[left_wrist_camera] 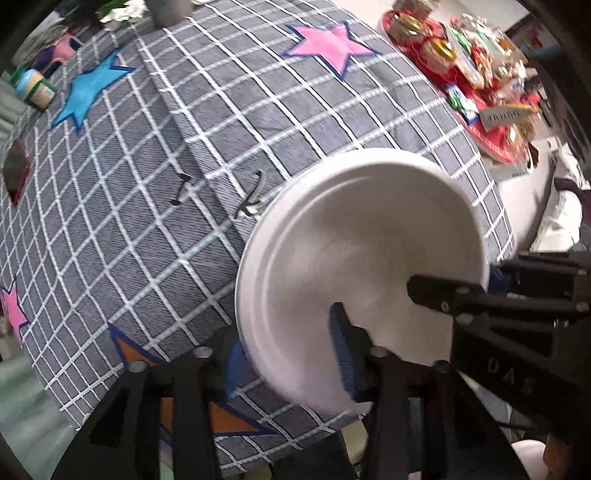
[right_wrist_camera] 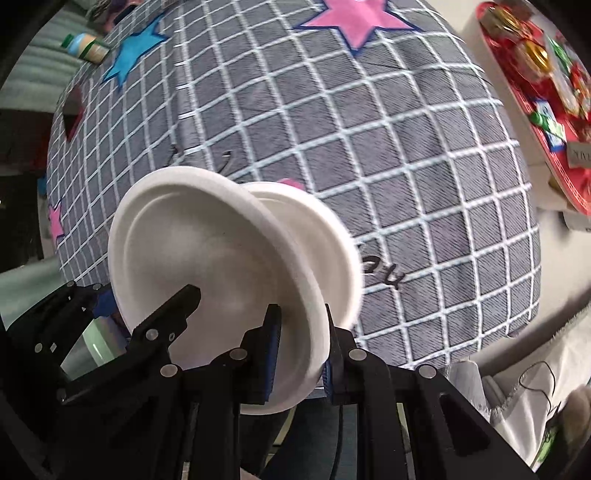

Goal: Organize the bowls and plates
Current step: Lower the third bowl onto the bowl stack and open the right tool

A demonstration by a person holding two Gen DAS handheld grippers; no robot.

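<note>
A white foam plate point(left_wrist_camera: 332, 258) is tilted up above the grey checked tablecloth point(left_wrist_camera: 147, 184). My right gripper point(right_wrist_camera: 301, 321) is shut on the rim of this front plate point(right_wrist_camera: 192, 251). A second white plate point(right_wrist_camera: 325, 236) sits right behind it. The other gripper point(right_wrist_camera: 162, 317) reaches in from the left with one finger over the front plate's face. In the left wrist view my left gripper point(left_wrist_camera: 373, 299) has a blue-padded finger point(left_wrist_camera: 343, 350) against the plate and another finger point(left_wrist_camera: 443, 291) over its face; its grip is unclear.
The cloth has pink point(left_wrist_camera: 328, 44), blue point(left_wrist_camera: 88, 88) and orange point(left_wrist_camera: 177, 387) stars. A red tray of wrapped snacks point(left_wrist_camera: 461, 74) stands at the far right. A small jar point(left_wrist_camera: 37, 88) lies at the far left edge, and a grey cup point(left_wrist_camera: 166, 11) stands at the back.
</note>
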